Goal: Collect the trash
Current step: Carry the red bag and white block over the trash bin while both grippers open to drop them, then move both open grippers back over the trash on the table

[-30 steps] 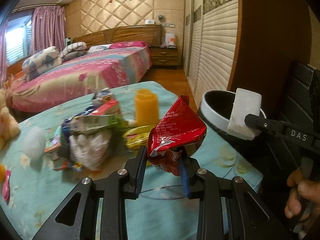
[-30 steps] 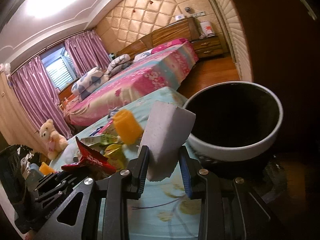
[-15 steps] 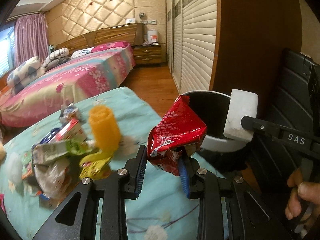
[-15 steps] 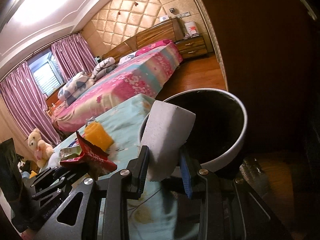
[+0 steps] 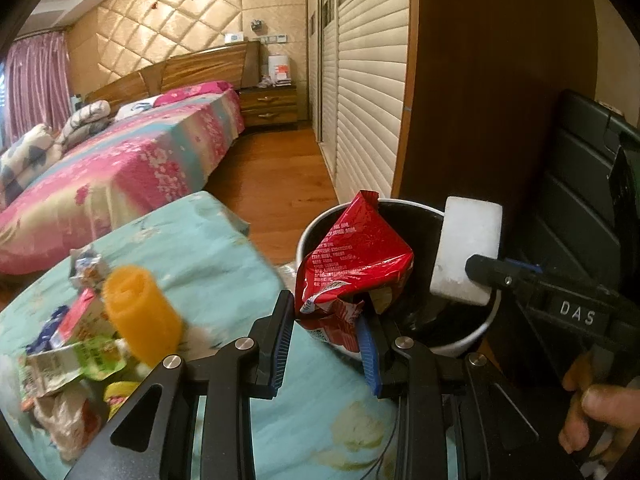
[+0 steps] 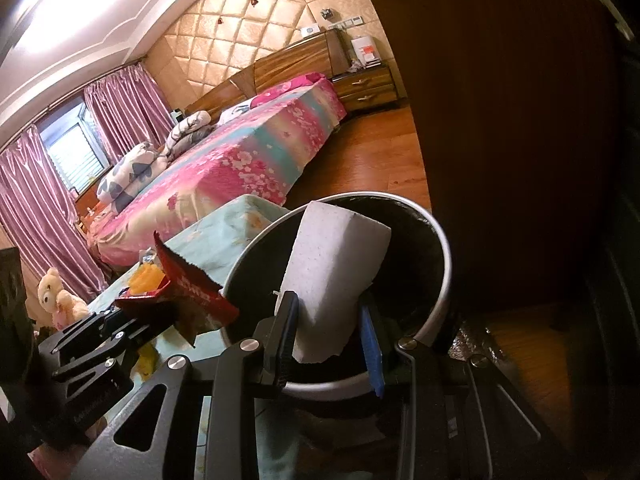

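Note:
My left gripper [image 5: 326, 332] is shut on a crumpled red snack wrapper [image 5: 352, 260], held over the near rim of a white bin [image 5: 460, 342] with a black inside. From the right wrist view the same red wrapper [image 6: 192, 284] hangs at the bin's left rim [image 6: 444, 280]. My right gripper [image 6: 330, 328] is shut on a white foam block [image 6: 336, 268], which sits above the bin's opening. The left wrist view shows that white block [image 5: 468, 252] over the bin's far right rim, pinched by the right gripper [image 5: 480, 276].
A pile of wrappers [image 5: 72, 360] and an orange cup [image 5: 140, 316] lie on the turquoise cloth of the table [image 5: 208, 240]. A dark wardrobe panel [image 5: 480, 80] stands behind the bin. A pink bed [image 5: 120, 176] fills the room's left. A person's fingers [image 5: 600, 412] hold the right gripper's handle.
Both grippers have moved right, from over the table to over the bin. The red wrapper and the white block stayed gripped. The trash pile has slid to the left of view.

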Tool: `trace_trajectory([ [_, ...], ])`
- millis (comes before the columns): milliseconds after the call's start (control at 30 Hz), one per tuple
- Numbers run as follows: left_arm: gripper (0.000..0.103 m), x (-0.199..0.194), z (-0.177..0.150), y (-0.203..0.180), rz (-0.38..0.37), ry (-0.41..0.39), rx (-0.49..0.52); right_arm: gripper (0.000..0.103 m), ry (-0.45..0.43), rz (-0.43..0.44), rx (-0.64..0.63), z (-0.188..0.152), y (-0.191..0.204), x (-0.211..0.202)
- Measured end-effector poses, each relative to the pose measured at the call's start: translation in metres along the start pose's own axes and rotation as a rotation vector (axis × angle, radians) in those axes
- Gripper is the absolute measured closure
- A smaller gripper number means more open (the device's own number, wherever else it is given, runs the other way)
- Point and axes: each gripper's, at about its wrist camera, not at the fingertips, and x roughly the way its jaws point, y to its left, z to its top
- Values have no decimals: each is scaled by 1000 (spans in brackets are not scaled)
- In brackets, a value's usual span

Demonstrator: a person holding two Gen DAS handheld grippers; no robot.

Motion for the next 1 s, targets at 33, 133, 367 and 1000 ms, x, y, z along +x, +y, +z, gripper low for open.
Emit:
trace_trajectory([
  [33,74,5,2,-1,-3,4,2,72,3,-1,2,1,-2,1],
  [133,73,17,7,-4,-7,16,6,72,13,-9,4,2,-5,5],
  [367,73,28,16,-12,-9,22,14,72,32,-13,10,8,-9,11],
  [1000,37,14,-8,0,24,23,-40,26,-15,-16,45,6,-13,-5],
])
